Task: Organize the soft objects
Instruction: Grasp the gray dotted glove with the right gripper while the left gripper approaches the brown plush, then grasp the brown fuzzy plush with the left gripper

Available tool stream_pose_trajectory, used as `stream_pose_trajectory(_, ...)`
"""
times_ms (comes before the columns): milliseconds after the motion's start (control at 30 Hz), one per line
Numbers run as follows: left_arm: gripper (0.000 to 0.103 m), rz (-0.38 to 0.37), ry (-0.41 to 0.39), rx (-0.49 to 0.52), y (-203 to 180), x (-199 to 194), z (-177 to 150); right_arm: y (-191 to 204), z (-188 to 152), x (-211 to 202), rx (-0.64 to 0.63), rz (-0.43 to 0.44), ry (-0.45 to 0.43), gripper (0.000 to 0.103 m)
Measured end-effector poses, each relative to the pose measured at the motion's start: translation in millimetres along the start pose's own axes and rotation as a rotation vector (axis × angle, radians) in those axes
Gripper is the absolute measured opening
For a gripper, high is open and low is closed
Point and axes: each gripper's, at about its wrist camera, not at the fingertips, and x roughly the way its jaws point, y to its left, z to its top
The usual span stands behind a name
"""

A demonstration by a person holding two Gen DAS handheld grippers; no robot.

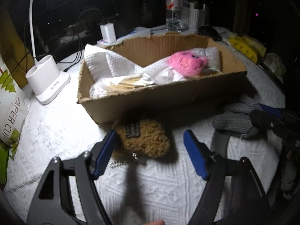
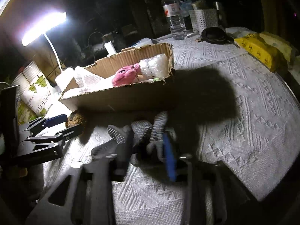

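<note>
Hovering low over the white quilted cloth [image 1: 56, 131], the left gripper [image 1: 150, 140] is standing wide open with its blue pads either side of a tan fuzzy pouch [image 1: 144, 140], which is lying just in front of the cardboard box [image 1: 150, 101] with a small ball chain [image 1: 120, 163] trailing from it. To take it well, the jaws should be coming down so the pads are squeezing the thick woolly body rather than the chain or the dark patch on top, and then lifting clear of the box's near wall before moving over the rim. The right gripper [image 2: 148, 146] is sitting on the grey knit glove [image 2: 131, 136], near the pouch and also in front of the box; its jaws are blurred, but they appear to be closed on the glove fabric, so I am treating that as likely rather than certain. Counting what is showing: one box, one pink plush toy [image 1: 187, 62] already lying inside it beside white paper towel [image 1: 116, 61] and bubble wrap [image 2: 155, 65], one tan pouch and what seems to be a single glove waiting outside. Behind are standing one water bottle [image 1: 174, 9], one white desk lamp [image 1: 46, 78], one paper cup pack [image 1: 11, 112] and one yellow tissue pack [image 2: 260, 51].
</note>
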Motion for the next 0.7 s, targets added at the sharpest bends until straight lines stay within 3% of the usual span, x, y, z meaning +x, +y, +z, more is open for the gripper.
stream_pose_trajectory(33, 0.075, 0.010, 0.005, -0.001, 0.5, 2.8, 0.0, 1.0, -0.2, 2.2, -0.006, 0.002, 0.005, 0.059)
stream_pose_trajectory(367, 0.076, 0.039, 0.018, -0.026, 9.5, 13.5, 1.7, 9.1, -5.7, 29.0, -0.053, -0.024, 0.069, 0.067)
stream_pose_trajectory(467, 0.084, 0.031, 0.023, -0.035, 12.5, 17.2, 1.1, 11.4, -5.3, 30.4, -0.069, -0.037, 0.071, 0.067)
stream_pose_trajectory(700, 0.085, 0.024, 0.039, -0.035, 14.7, 24.0, -1.9, 21.3, -9.7, 33.4, -0.128, -0.094, 0.051, 0.068)
